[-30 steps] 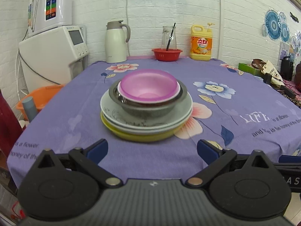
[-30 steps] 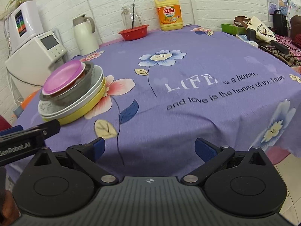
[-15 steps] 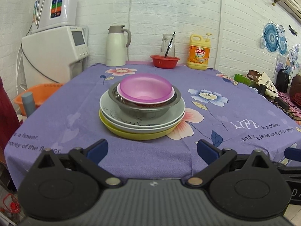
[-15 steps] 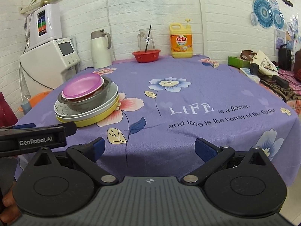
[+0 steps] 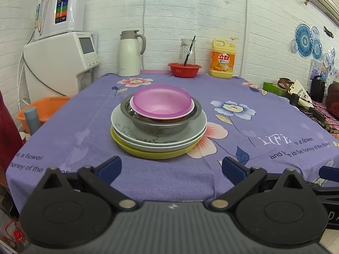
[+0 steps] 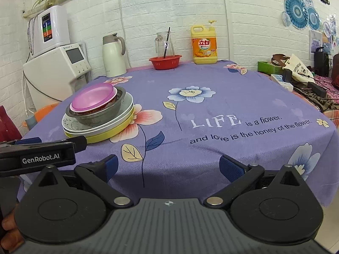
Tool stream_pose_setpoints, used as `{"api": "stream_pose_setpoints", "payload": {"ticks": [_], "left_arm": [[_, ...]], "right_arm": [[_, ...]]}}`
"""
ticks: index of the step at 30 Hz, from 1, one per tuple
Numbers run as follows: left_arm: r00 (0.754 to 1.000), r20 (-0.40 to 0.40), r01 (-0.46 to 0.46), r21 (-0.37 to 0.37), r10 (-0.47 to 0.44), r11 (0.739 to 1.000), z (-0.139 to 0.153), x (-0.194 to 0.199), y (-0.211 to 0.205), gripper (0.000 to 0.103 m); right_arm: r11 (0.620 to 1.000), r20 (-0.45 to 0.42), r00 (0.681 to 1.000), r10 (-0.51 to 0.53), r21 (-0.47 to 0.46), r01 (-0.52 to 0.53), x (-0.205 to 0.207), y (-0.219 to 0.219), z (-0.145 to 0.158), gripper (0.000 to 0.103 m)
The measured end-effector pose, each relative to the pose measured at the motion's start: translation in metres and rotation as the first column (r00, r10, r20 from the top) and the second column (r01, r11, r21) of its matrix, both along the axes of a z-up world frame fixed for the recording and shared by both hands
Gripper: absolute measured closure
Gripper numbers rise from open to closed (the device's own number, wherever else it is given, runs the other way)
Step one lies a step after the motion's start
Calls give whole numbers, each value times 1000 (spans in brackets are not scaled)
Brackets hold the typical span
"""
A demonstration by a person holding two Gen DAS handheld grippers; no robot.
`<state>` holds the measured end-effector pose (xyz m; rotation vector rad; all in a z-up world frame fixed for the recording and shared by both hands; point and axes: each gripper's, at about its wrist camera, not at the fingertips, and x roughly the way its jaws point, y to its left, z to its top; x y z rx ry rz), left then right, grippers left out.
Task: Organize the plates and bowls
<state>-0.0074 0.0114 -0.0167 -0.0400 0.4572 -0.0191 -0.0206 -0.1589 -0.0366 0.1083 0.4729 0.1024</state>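
A stack of dishes stands on the purple flowered tablecloth [image 5: 264, 118]: a pink bowl [image 5: 162, 101] on top, nested in a steel bowl [image 5: 161, 124], on a white patterned plate [image 5: 131, 132], on a yellow plate [image 5: 148, 153]. The stack also shows in the right wrist view, with the pink bowl [image 6: 93, 97] at the left. My left gripper [image 5: 171, 169] is open and empty, in front of the stack near the table's front edge. My right gripper [image 6: 167, 167] is open and empty, to the right of the stack. The left gripper's side [image 6: 38, 154] shows there.
At the back stand a white thermos jug [image 5: 129, 53], a red basket [image 5: 184, 69] with a glass pitcher, and a yellow detergent bottle [image 5: 222, 61]. A white appliance [image 5: 61, 63] and orange basin [image 5: 42, 108] are left of the table. Bags and clutter [image 5: 300, 95] lie at right.
Both grippers have drawn back and levelled, so the stack sits farther off and more of the wall shows. The dishes have not moved. Both jaws stay open.
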Motion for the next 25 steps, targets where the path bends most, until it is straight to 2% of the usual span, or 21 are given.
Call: {"api": "stream_pose_setpoints", "payload": {"ticks": [16, 25], "left_arm": [[1000, -9, 22, -20, -22, 1000, 0, 1, 2, 3], [1000, 18, 20, 19, -20, 1000, -1, -1, 1, 4]], "right_arm": [[1000, 5, 1000, -4, 12, 4, -1, -1, 1, 0], [1000, -1, 1000, 4, 15, -4, -1, -1, 1, 0]]}}
